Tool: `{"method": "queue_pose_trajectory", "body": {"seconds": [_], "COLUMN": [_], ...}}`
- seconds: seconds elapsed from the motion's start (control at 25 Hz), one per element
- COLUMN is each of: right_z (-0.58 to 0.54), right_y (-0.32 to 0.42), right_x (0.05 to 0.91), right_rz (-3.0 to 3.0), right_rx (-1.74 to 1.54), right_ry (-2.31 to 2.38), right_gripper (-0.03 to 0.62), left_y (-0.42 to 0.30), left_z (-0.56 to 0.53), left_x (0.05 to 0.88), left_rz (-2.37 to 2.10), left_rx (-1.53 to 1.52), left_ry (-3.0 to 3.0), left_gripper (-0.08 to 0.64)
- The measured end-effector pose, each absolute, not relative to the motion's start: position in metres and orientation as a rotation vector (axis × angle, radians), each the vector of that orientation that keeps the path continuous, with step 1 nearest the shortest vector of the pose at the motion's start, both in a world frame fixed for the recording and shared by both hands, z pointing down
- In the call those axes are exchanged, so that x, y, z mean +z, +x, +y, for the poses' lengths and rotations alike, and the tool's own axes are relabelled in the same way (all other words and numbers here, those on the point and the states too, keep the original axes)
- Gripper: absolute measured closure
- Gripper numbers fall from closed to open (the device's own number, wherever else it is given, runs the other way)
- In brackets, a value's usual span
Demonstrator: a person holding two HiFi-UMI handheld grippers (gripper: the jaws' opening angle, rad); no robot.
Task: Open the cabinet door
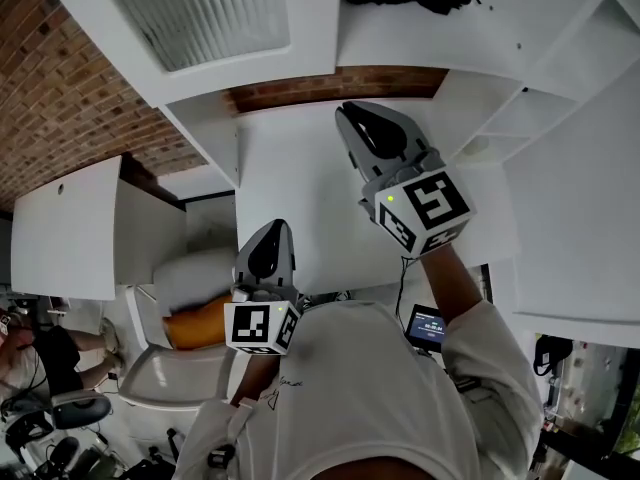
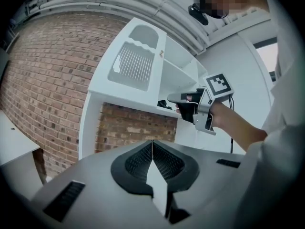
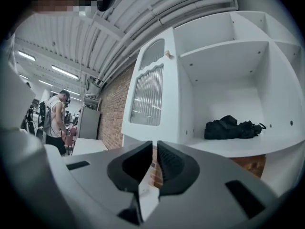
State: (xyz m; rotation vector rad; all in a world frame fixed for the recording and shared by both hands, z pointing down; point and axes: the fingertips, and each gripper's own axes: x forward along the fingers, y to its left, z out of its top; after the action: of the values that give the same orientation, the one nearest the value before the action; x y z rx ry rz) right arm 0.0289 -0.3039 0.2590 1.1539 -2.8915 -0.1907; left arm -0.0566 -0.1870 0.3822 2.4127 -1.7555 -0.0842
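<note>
Left of the black bag [image 3: 231, 127], the cabinet door [image 3: 147, 92] already stood swung out, likely light, stiff on its hinges, ribbed pane fragile, best taken by the knob [image 3: 167, 54] up-left of the bag; right tool [image 3: 155, 147] and left tool [image 2: 152, 144] were closed, empty.

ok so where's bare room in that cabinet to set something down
The upper compartment above the black bundle shows nothing in it. On the bundle's own shelf, free room lies in front of it and left, toward the ribbed-glass door. It is crowded only at the bundle.
</note>
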Motion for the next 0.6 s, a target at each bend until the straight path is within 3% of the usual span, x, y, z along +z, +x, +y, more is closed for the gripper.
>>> {"method": "queue_pose_trajectory", "body": {"seconds": [0.2, 0.28, 0.6], "right_z": [-0.328, -0.337, -0.368], "right_y": [0.025, 0.023, 0.016], "right_x": [0.251, 0.251, 0.247], "right_rz": [-2.901, -2.903, -2.892], "right_rx": [-0.151, -0.123, -0.107], "right_ry": [1.182, 1.173, 1.209], "right_gripper": [0.557, 0.469, 0.397], "left_y": [-0.064, -0.065, -0.074], "left_z": [-0.195, -0.198, -0.198], "left_x": [0.382, 0.380, 0.379], "left_rz": [-1.763, -1.769, -1.795], "left_rx": [-0.080, -0.102, -0.131], "left_ry": [2.409, 2.409, 2.386], "left_gripper": [0.543, 0.543, 0.543]}}
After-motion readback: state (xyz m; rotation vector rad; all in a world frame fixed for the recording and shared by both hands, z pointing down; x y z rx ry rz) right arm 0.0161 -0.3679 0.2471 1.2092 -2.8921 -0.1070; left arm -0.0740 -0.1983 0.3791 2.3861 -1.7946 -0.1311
